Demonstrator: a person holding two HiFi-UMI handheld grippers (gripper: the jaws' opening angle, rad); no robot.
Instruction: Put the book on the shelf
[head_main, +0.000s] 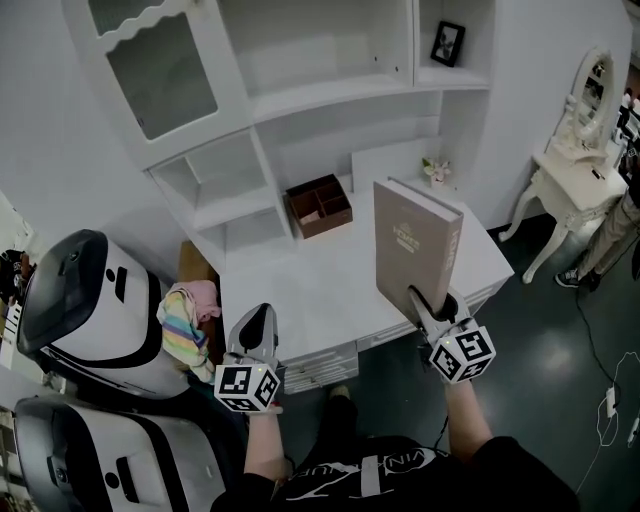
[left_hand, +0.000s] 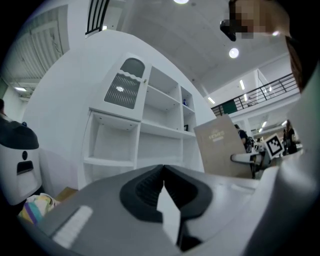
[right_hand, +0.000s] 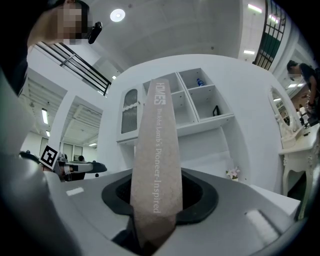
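Two grippers in play, only one loaded.

Head view: right gripper (head_main: 428, 303) is clamped on the bottom edge of a tan hardcover book (head_main: 412, 245). The book is carried above the near right part of the white desk (head_main: 300, 285), well apart from the white shelf unit (head_main: 330, 95) on the far side. It stands upright, long axis vertical, with the broad front cover facing left and the spine facing near, toward the person. Gripping low probably leaves the top and sides free to slide into a shelf bay standing up. Left gripper (head_main: 262, 318) hovers over the near left desk edge with nothing in it, likely spare or there to steady the book. A brown divided box (head_main: 320, 205) sits at the far side of the desk and a photo frame (head_main: 447, 42) on an upper shelf. A white robot (head_main: 90, 300) stands at left.

Left gripper view: jaws are pressed together with nothing between them. The book's cover shows off to the right, with open shelf bays beyond on the far side.

Right gripper view: the spine fills the middle, rising vertical out of the jaws, the title running along it. The pads pinch the book on both faces and the hold looks firm. Shelf bays sit behind the spine, so the book is roughly aimed at them. It is not shelved yet.
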